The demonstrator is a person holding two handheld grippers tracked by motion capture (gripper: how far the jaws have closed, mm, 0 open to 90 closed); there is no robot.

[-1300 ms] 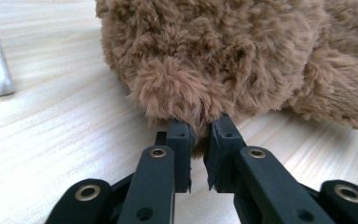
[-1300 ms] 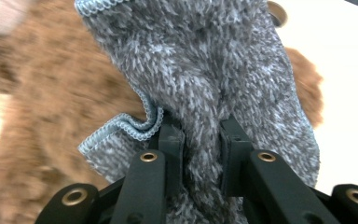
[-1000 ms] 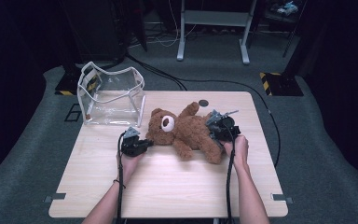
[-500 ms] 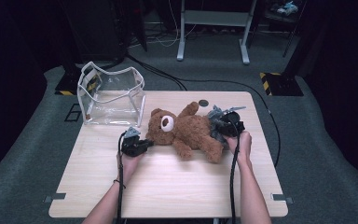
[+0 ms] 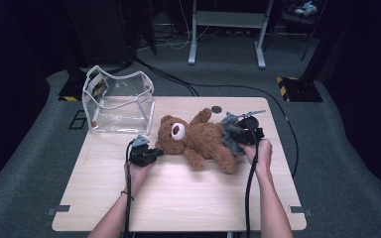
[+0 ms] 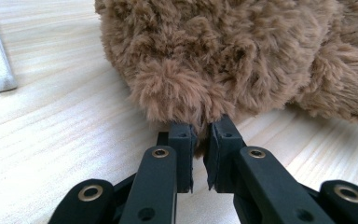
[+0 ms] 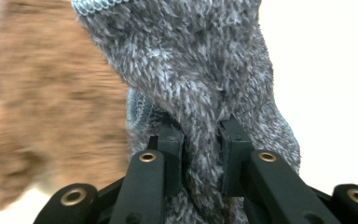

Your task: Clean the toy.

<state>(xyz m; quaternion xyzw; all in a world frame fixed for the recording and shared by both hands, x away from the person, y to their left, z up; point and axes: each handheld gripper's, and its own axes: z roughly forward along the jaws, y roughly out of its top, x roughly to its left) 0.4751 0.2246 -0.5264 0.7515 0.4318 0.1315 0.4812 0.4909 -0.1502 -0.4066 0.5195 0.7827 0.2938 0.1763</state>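
a brown teddy bear (image 5: 198, 141) lies on its back mid-desk (image 5: 178, 198). the left gripper (image 6: 200, 140) pinches the fur of its ear, pinning the head; the right gripper (image 7: 200, 140) pinches a grey fuzzy sock (image 7: 191, 70) at the bear's leg. the step looks like pulling the sock off, which calls for a steady pull away while the left holds.

Brown teddy bear (image 5: 198, 141) on its back — grey fuzzy sock (image 5: 232, 135) on one leg

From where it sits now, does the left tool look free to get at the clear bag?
Probably not yet: the left tool is shut on the teddy bear's fur. Bare table lies between it and the clear bag.
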